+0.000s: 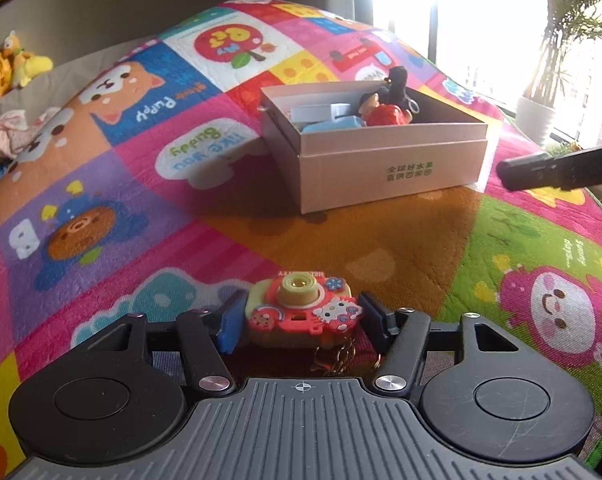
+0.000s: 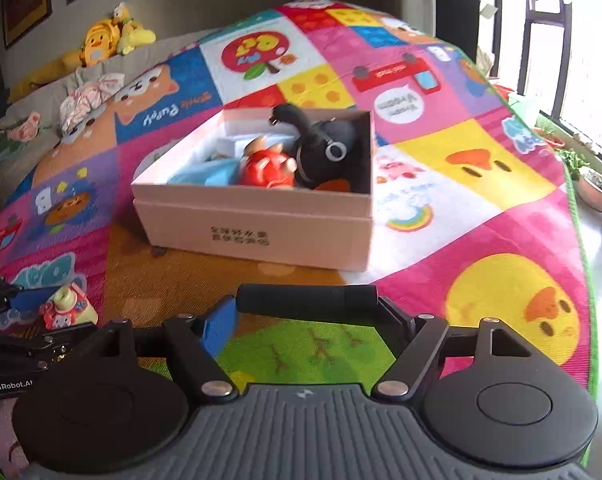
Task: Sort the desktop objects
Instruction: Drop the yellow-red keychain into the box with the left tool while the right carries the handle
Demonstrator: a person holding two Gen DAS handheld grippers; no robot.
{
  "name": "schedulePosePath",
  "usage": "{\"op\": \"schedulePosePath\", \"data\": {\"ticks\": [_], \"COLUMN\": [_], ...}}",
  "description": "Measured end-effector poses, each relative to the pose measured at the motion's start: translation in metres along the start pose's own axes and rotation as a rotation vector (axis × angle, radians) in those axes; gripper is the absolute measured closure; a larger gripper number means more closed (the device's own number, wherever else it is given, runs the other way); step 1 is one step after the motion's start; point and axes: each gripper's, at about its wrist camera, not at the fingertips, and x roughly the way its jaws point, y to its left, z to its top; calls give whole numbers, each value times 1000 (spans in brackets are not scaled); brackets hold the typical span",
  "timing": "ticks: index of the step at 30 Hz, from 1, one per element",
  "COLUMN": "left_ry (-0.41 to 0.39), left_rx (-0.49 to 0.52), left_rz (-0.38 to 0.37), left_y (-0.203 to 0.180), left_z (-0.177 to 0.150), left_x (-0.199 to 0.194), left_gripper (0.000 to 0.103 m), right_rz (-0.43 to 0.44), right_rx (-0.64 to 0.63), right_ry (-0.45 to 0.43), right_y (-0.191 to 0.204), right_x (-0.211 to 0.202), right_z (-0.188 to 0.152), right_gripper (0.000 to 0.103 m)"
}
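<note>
A small red toy camera with a pale yellow-green lens ring, cartoon cat and flower charms on its front and a gold chain hanging below sits upright between two blue pads. A black cylinder lies level, crosswise, just above a patterned play mat. Farther back stands an open pale pink box with printed characters on its side, holding a red figure, a black plush and pale blue items.
</note>
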Motion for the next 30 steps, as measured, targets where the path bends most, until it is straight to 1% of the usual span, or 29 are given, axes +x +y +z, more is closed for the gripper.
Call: {"op": "schedulePosePath", "data": {"ticks": [3, 7, 10, 12, 14, 16, 18, 19, 21, 22, 23, 25, 29, 30], "left_ry": [-67, -227, -330, -364, -364, -341, -311, -281, -246, -231, -215, -189, -132, -121], "left_rx": [20, 51, 80, 103, 106, 83, 52, 35, 6, -2, -8, -15, -36, -38], "left_rz": [-10, 3, 8, 19, 24, 16, -8, -11, -27, -38, -41, -24, -2, 0], "left_y": [-4, -11, -17, -23, -26, -25, -21, -18, -12, -10, -7, -2, 7, 7], "left_z": [27, 82, 117, 138, 153, 164, 165, 162, 150, 143, 131, 113, 76, 69], "left_x": [-10, -29, -36, -28, -12, 11, 31, 40, 46, 47, 46, 44, 36, 34], "left_gripper": [39, 40, 40, 40, 40, 40, 35, 30, 26, 22, 19, 16, 9, 8], "right_rz": [-43, -110, -130, -132, -124, -126, -128, -129, -133, -133, -131, -118, -53, -33], "right_rx": [35, 32, -11, -22, -19, -14, -6, -2, 4, 4, 3, 0, -9, -8], "right_ry": [-106, -245, -287, -283, -266, -252, -242, -238, -232, -229, -226, -221, -210, -201], "right_y": [-18, -31, -32, -32, -33, -34, -36, -38, -39, -39, -39, -36, -24, -20], "right_x": [-24, -51, -59, -57, -53, -48, -45, -44, -42, -42, -41, -36, -19, -11], "right_z": [12, 22, 19, 17, 16, 14, 13, 13, 12, 11, 12, 16, 33, 40], "right_gripper": [28, 28, 28, 28, 28, 28, 28, 28, 28, 28, 28, 28, 28, 28]}}
